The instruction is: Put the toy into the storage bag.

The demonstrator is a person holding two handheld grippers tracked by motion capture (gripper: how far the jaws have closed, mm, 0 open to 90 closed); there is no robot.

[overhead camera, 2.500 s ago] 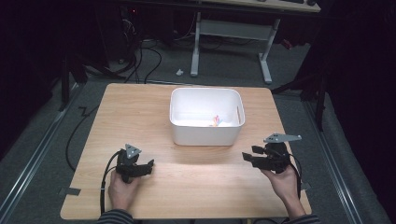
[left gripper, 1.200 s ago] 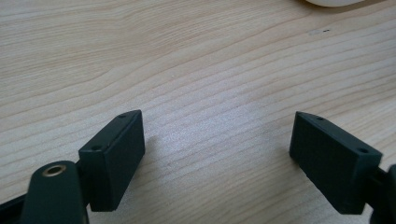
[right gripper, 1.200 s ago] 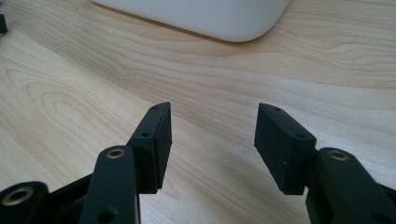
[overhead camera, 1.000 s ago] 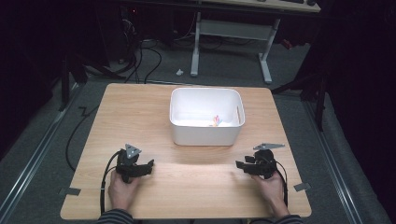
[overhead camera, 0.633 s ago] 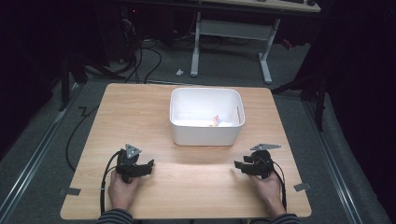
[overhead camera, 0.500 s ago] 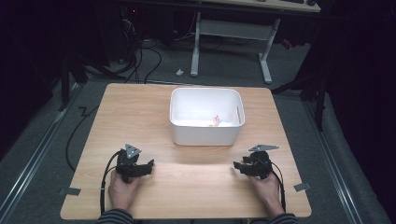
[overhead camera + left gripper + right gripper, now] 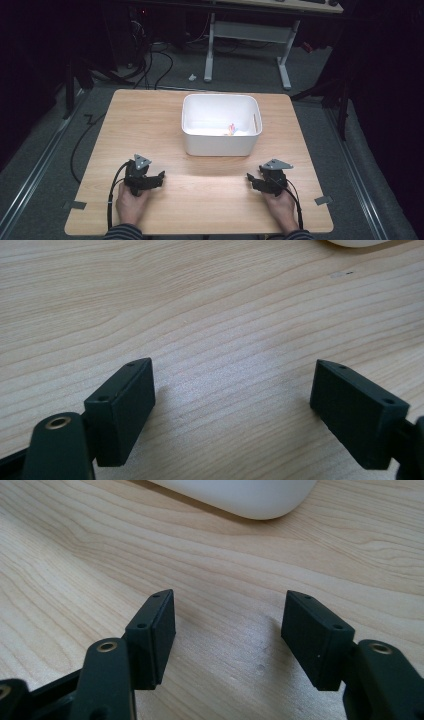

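Your white bin sits at the middle of the tabletop, ahead of both grippers; something small and orange-pink lies inside, too small to identify. Your right gripper has just been opening, fingers apart and empty. Your left gripper rests wide open, holding nothing.

in the high view the small orange and pink thing inside the white bin is too small to tell what it is, and the bin's near wall hides the part of the floor of the bin closest to the person. the left gripper view cuts the bin down to a sliver at the top edge; the right gripper view crops it to one rounded lower corner. the person's forearms run off the bottom of the high view.
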